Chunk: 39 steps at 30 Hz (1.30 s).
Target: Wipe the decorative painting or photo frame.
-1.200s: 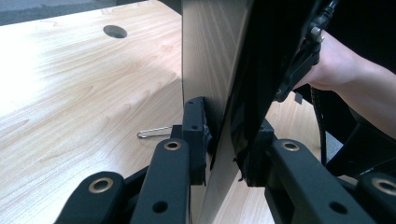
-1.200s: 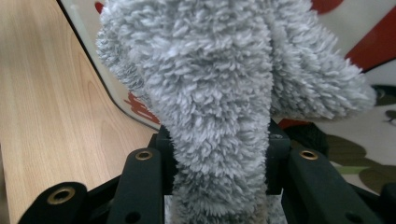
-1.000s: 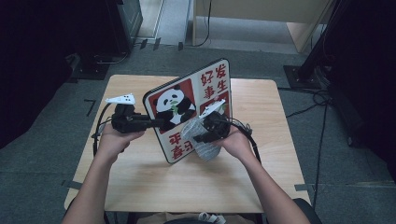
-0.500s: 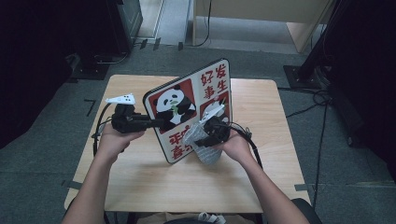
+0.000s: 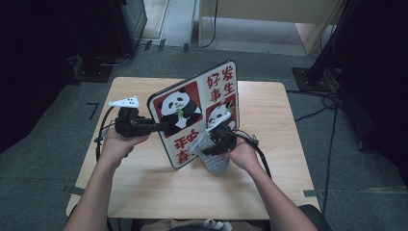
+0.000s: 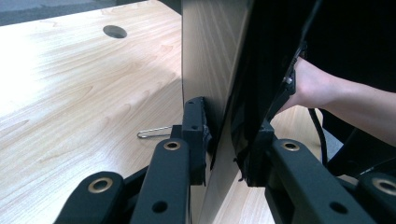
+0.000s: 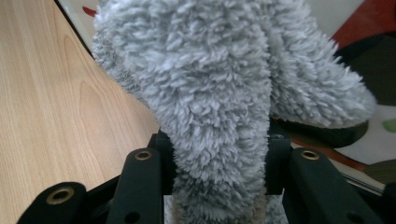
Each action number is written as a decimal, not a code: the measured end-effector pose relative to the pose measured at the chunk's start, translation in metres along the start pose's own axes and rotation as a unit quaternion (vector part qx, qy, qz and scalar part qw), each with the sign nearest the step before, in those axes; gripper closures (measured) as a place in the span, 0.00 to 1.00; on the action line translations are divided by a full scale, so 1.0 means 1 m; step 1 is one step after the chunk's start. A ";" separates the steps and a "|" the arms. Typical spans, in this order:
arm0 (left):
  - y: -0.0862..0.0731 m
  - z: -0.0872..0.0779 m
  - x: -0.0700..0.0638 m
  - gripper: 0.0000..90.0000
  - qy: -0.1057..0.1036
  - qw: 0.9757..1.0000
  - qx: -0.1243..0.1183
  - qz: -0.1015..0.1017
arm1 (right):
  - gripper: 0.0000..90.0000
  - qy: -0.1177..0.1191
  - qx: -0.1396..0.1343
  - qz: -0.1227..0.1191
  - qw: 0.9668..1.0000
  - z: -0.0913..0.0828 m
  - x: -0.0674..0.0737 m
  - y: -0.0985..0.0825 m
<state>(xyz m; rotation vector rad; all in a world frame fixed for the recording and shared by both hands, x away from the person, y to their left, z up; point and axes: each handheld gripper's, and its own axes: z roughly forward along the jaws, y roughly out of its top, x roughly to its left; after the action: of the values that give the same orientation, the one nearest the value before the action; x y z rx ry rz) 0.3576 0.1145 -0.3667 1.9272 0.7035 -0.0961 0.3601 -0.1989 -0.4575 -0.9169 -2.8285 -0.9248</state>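
The right gripper (image 5: 215,142) has sunk, clenching the grey fluffy cloth (image 5: 211,154) against the panda board (image 5: 195,113), which the left gripper (image 5: 161,127) grasps upright.

One panda board (image 5: 192,113), one grey fluffy cloth (image 5: 211,155), two grippers.

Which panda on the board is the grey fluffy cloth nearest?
The smaller right-hand panda; the grey fluffy cloth sits just below it, while the larger left panda is farther off.
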 end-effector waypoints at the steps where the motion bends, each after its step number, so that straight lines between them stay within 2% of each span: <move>1: 0.000 0.000 0.000 0.84 0.000 1.000 0.000 0.000 | 0.68 0.001 0.000 0.003 1.000 0.001 0.000 -0.001; 12: 0.000 0.000 0.000 0.84 0.002 1.000 -0.001 0.000 | 0.68 0.012 0.019 0.016 1.000 0.011 -0.003 -0.008; 20: 0.001 -0.001 0.001 0.81 -0.002 1.000 -0.002 -0.003 | 0.69 0.007 0.019 0.012 1.000 0.005 0.001 -0.007; 23: 0.002 -0.003 -0.001 0.79 -0.003 1.000 -0.009 -0.002 | 0.70 0.007 0.014 0.014 1.000 0.001 0.002 -0.006; 29: 0.002 -0.007 -0.002 0.76 -0.004 1.000 -0.004 -0.005 | 0.72 0.008 0.001 0.022 1.000 -0.011 0.005 -0.002; 34: 0.002 -0.011 -0.003 0.76 -0.004 1.000 -0.001 -0.001 | 0.72 0.004 -0.018 0.014 1.000 -0.029 0.011 0.011; 39: 0.001 -0.017 -0.002 0.76 -0.004 1.000 -0.006 -0.006 | 0.72 -0.002 -0.044 0.009 0.999 -0.054 0.019 0.030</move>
<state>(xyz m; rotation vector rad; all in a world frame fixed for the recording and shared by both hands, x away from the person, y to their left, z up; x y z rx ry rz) 0.3527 0.1281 -0.3576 1.9101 0.7096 -0.1057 0.3525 -0.1989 -0.3937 -0.9511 -2.7983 -1.0540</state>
